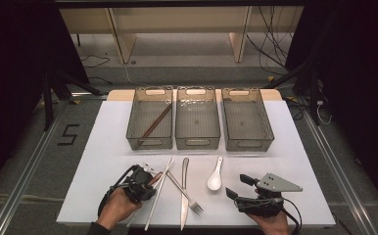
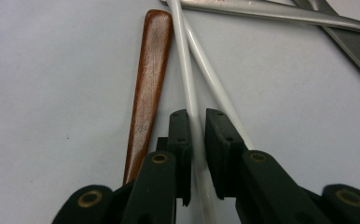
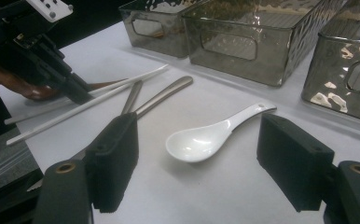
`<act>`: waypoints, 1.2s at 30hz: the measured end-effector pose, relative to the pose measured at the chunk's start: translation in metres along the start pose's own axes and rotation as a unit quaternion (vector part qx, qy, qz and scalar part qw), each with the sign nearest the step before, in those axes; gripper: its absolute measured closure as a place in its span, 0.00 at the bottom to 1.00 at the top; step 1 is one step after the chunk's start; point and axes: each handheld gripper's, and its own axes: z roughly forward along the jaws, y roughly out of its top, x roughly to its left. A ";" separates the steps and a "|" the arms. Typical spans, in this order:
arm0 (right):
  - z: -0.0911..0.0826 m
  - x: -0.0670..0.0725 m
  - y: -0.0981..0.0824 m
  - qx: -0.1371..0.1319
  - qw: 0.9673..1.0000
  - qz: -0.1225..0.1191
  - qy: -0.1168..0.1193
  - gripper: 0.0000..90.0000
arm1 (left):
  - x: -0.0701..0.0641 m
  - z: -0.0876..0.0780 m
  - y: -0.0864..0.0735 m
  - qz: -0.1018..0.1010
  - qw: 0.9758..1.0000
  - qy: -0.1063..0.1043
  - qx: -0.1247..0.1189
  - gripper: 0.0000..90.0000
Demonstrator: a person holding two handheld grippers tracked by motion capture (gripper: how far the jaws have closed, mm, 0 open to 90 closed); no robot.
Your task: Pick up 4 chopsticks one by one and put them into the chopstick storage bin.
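Left tongs (image 2: 197,116) held low near table's front edge, clenched on white chopstick (image 2: 190,79). Right tongs (image 3: 206,149) held level near front edge, released, white spoon (image 3: 211,137) ahead.

Lab, loose cables (image 1: 275,36), floor rails (image 1: 25,171)

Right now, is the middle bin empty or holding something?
Empty. The middle bin shows only its bare mesh floor in the high view, while the left bin holds brown chopsticks.
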 end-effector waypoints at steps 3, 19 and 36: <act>0.000 0.000 0.000 0.000 1.000 0.000 0.000 0.33 | 0.001 0.000 0.000 -0.005 1.000 -0.004 -0.004 0.93; 0.000 -0.001 0.000 -0.001 1.000 0.001 0.000 0.34 | 0.002 -0.005 0.000 -0.002 0.999 -0.030 -0.019 0.94; -0.001 -0.001 0.000 -0.002 1.000 0.004 0.000 0.33 | 0.010 -0.037 0.014 -0.006 0.995 -0.049 -0.087 0.94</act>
